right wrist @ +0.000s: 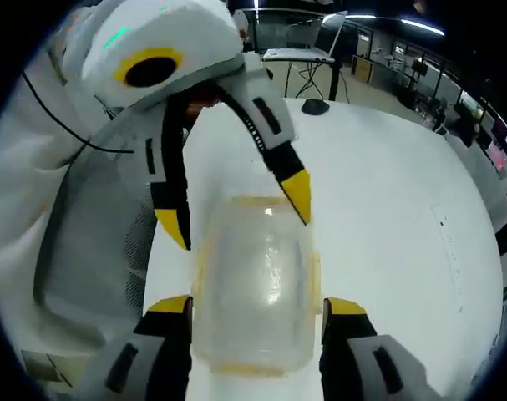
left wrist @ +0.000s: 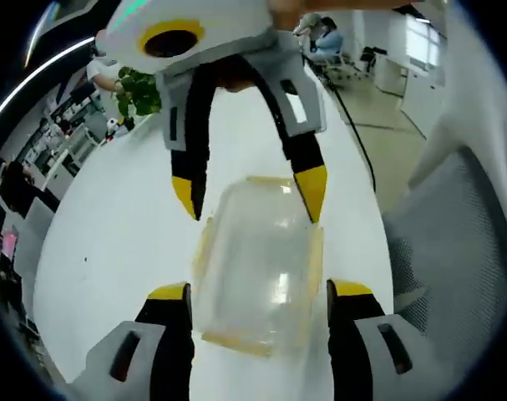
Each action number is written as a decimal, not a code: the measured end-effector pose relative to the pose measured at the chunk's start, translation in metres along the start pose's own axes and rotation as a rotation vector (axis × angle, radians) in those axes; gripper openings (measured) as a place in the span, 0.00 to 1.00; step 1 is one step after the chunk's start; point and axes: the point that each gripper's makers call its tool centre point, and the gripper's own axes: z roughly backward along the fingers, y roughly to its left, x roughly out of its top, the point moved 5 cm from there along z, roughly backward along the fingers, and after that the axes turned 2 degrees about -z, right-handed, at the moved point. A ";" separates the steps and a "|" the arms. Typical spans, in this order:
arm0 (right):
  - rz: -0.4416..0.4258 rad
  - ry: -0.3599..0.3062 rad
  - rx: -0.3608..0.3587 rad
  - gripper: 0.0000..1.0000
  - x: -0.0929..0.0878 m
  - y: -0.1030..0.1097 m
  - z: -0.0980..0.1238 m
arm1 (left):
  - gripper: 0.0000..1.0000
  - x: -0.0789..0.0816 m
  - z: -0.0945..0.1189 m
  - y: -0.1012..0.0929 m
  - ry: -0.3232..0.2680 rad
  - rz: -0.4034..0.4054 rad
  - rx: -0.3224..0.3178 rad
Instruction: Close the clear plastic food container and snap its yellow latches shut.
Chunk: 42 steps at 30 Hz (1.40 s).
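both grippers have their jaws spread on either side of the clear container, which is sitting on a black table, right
Not quite: the table is white, not black, as the left gripper view shows. The rest holds: the left gripper and the right gripper each have their jaws spread on either side of the clear container.

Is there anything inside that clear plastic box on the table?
No, the clear container looks empty; the white table shows straight through its walls in the left gripper view.
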 end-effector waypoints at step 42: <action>0.090 0.048 -0.113 0.76 -0.008 0.014 -0.045 | 0.76 -0.053 -0.013 -0.009 0.078 -0.059 -0.028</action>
